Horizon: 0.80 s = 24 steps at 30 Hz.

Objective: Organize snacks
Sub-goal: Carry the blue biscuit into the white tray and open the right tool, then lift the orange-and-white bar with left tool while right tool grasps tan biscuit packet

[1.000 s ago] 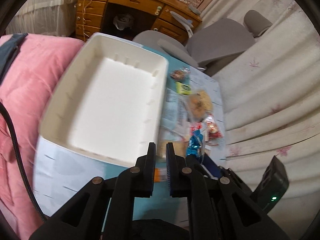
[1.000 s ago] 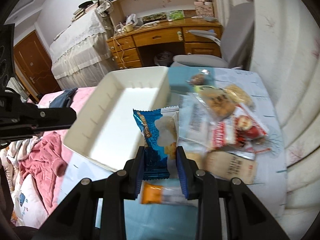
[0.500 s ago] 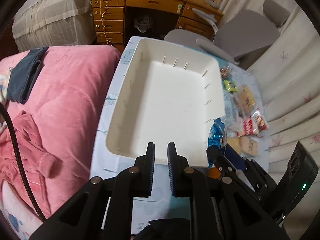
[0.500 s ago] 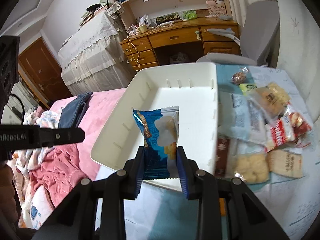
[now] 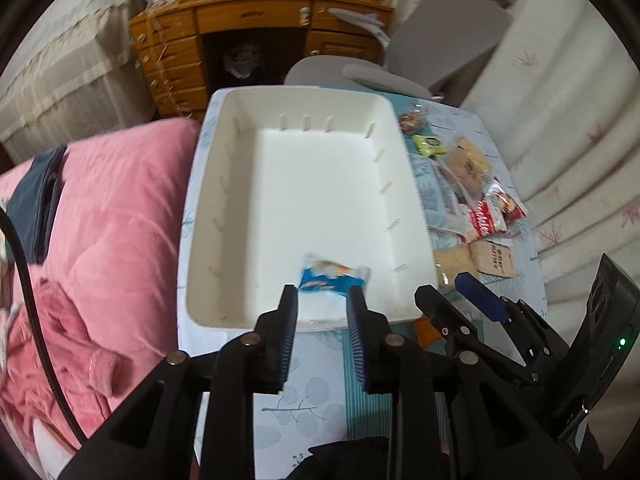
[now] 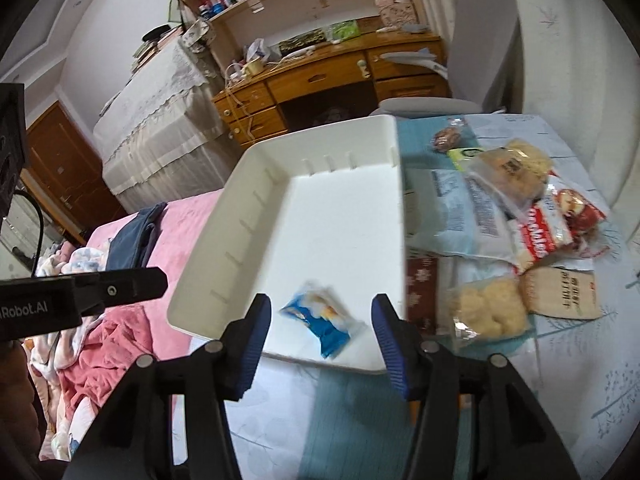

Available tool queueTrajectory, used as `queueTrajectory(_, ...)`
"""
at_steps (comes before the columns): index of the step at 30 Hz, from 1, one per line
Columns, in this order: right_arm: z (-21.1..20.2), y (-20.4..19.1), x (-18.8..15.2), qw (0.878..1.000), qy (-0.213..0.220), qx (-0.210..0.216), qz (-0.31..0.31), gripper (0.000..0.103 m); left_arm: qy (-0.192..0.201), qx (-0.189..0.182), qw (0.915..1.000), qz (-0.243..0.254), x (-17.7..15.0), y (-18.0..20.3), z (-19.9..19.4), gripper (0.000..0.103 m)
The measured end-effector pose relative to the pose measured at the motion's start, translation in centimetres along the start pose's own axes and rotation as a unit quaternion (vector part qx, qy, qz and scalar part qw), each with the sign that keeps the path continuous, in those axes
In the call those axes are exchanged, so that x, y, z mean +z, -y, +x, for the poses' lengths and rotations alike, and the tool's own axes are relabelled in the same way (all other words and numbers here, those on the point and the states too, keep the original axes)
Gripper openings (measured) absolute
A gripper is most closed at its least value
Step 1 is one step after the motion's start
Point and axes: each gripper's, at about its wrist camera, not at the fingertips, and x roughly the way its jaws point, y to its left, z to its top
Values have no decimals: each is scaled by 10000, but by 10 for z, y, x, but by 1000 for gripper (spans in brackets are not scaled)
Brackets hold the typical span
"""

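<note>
Right now the right claw has just been opening; its jaws stand apart w/ nothing held, and the blue snack packet lies loose between them on the floor of the white tray, near its front wall. Left claw has just been opening too, part open, empty. Next, I'd lift the right claw straight clear of the tray rim, then go for the snack pile on the worktop beside the tray, one pkt at a time.
</note>
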Motion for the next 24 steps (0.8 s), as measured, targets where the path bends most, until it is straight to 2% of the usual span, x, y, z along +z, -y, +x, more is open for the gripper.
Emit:
queueTrajectory(3,-9,14,-4,9998,59,-178,48,53,39,-123,9995,271,-1,19,0,33)
queueTrajectory(8,-23,39,-12,9988,67,-471,132,53,40,-402,9966,711,-7,54,0,35)
queueTrajectory(10,-29,49,-15,9983,64,-569,128,53,39,-491,9945,920,-10,72,1,38)
queueTrajectory(12,-35,61,-18,9975,59,-694,140,53,38,-551,9927,1070,-10,88,3,46)
queueTrajectory(19,-50,115,-20,9953,-118,-861,425,57,-141,-671,9874,1426,-13,137,16,50)
queueTrajectory(24,-58,144,-19,9942,-249,-1024,230,63,-302,-562,9833,1703,-19,165,31,57)
